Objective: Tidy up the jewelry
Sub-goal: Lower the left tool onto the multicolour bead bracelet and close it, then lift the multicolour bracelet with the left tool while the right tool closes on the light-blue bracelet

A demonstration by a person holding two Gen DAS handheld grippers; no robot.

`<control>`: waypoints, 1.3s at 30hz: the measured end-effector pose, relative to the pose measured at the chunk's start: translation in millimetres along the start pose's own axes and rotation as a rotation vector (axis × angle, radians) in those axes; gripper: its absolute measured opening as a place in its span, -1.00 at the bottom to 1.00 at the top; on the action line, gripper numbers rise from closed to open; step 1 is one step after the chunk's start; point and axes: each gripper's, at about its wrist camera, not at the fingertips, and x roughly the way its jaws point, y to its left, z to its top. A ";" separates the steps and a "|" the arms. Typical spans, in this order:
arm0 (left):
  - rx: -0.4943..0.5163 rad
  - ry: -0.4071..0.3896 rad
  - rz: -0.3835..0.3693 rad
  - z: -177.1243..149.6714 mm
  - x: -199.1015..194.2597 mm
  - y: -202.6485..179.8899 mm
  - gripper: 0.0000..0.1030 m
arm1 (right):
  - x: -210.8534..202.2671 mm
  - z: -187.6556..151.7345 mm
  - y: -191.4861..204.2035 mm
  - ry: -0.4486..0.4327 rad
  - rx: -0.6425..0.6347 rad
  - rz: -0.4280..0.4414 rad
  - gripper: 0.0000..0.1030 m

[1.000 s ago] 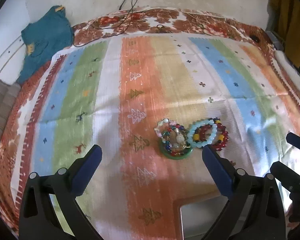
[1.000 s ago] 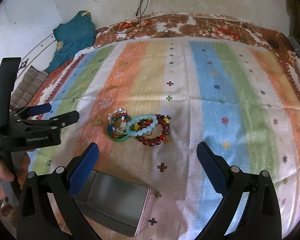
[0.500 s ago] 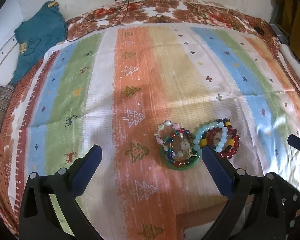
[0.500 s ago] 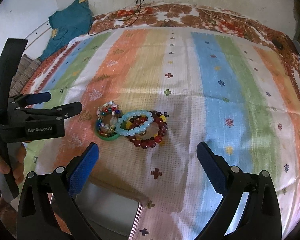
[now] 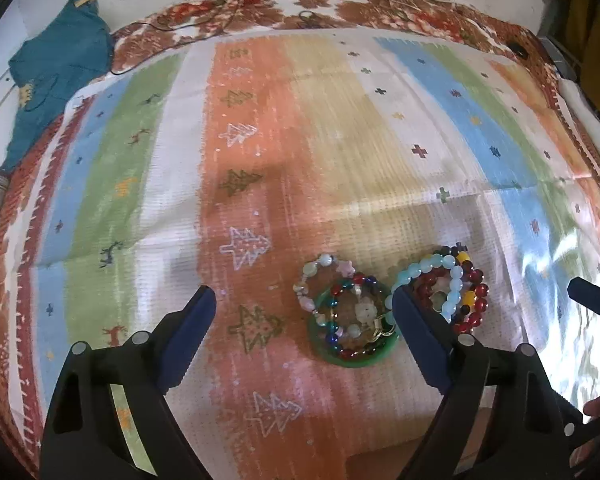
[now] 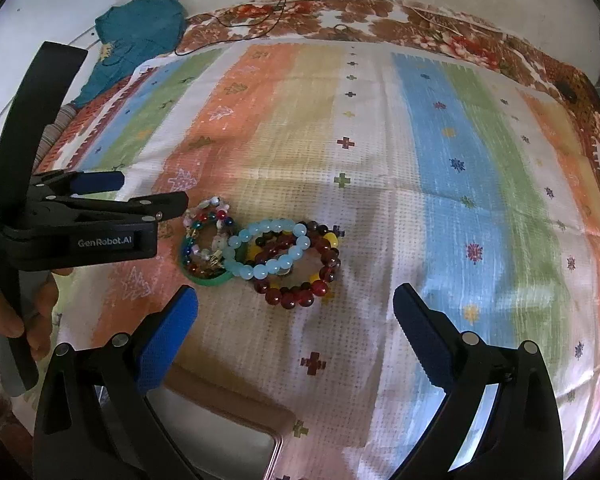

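Bracelets lie in a small heap on the striped cloth that covers the bed: a green bangle with a pale bead bracelet and a many-coloured strand lying on it, and, touching its right side, a light blue bead bracelet resting over a dark red bead bracelet. An open tin box sits at the near edge, just below the heap.

Left tongs stand wide with nothing between the pads; they have just been closing a little, and the green bangle lies in front of the right-hand finger. Right tongs stand wide and empty, hovering near the red beads.

The step in hand looks like a first pick from the heap. To do it well, I would take one piece only: bring one pad inside a ring and the other outside, so the tongs close across the band and not over the whole pile. The strands overlap, so a lift straight up may drag a neighbour along; the other tongs could pin what stays behind. The round beads will likely roll under pressure, so a slow, square squeeze seems safer.
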 end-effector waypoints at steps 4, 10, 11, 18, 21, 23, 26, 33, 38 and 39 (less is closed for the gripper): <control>0.017 0.015 -0.014 3.4 8.1 -2.3 0.55 | 6.5 1.3 0.0 0.013 -0.002 -0.003 0.93; 0.056 0.037 -0.027 6.1 20.0 -9.6 0.29 | 11.7 4.2 -0.2 0.020 -0.003 0.001 0.93; 0.068 0.040 -0.033 6.5 21.7 -11.3 0.19 | 12.2 4.7 -0.3 0.021 -0.001 0.001 0.93; 0.081 0.060 -0.048 10.3 33.9 -14.7 -0.02 | 20.1 8.0 2.7 0.040 0.009 0.022 0.92; 0.101 0.071 -0.045 10.4 38.8 -17.4 -0.12 | 22.6 9.6 3.8 0.044 0.013 0.028 0.92; 0.108 0.080 -0.033 9.9 42.3 -16.6 -0.28 | 25.3 11.0 4.1 0.051 0.017 0.035 0.92; 0.107 0.099 -0.033 8.6 48.2 -15.4 -0.34 | 27.9 13.1 6.1 0.054 0.008 0.036 0.92; 0.105 0.105 -0.063 9.9 52.2 -14.4 -0.51 | 36.2 15.7 7.8 0.072 -0.001 0.034 0.92; 0.113 0.111 -0.087 9.1 52.1 -14.1 -0.59 | 40.1 14.4 10.0 0.084 -0.013 0.036 0.92; 0.111 0.113 -0.095 8.8 52.4 -13.4 -0.59 | 40.1 14.3 10.2 0.084 -0.015 0.036 0.92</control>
